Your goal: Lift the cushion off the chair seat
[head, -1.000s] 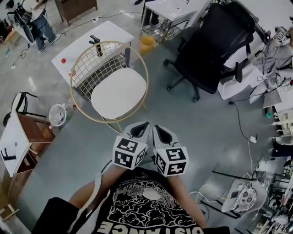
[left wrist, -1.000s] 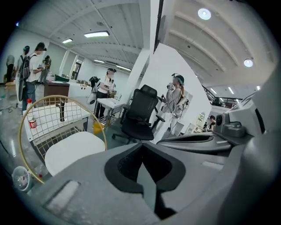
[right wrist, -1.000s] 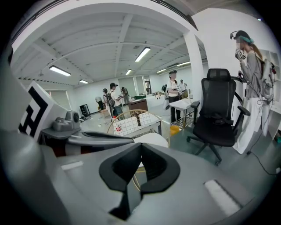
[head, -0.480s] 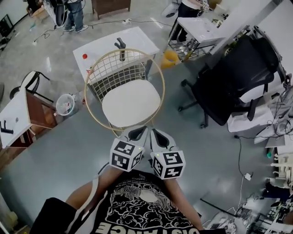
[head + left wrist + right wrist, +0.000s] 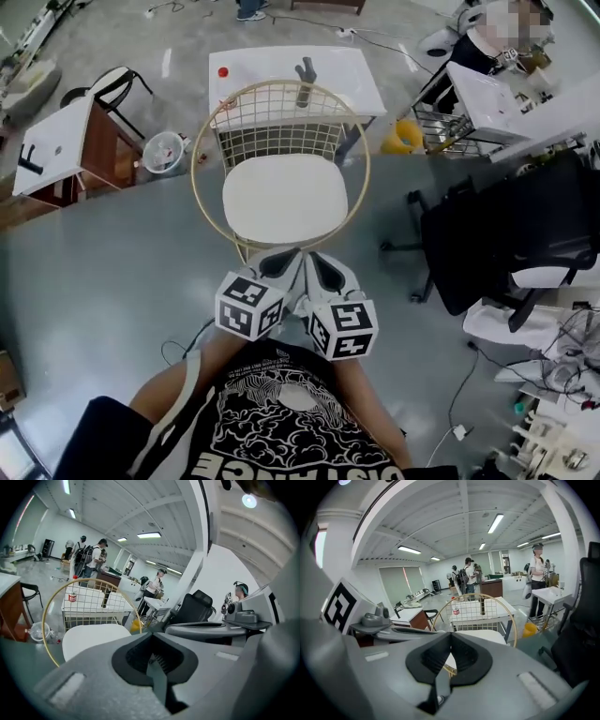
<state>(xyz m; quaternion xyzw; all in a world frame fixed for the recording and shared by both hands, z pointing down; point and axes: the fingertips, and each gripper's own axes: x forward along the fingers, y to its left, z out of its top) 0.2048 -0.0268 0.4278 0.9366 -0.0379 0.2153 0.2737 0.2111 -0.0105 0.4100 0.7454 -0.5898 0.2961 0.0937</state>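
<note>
A white seat cushion [image 5: 284,200] lies flat on a round gold-wire chair [image 5: 281,117] with a mesh back. My left gripper [image 5: 279,262] and right gripper [image 5: 322,266] hover side by side just short of the chair's front rim, both shut and empty, not touching the cushion. In the left gripper view, the left gripper [image 5: 151,638] has its jaws pressed together, with the cushion [image 5: 91,638] ahead to the left. From the right gripper [image 5: 450,637], also closed, the cushion [image 5: 483,636] shows beyond the tips inside the gold ring.
A white table [image 5: 272,70] with a red can [image 5: 222,72] stands behind the chair. A black office chair [image 5: 525,234] is at the right, and a yellow bin [image 5: 405,138] sits near it. A small wood-and-white table [image 5: 56,150] and a bucket [image 5: 162,150] are at the left. People stand farther back.
The chair has swung from the upper left to straight ahead of the grippers. Both grippers have come closer to its front rim and have rolled slightly. Their jaws stay shut.
</note>
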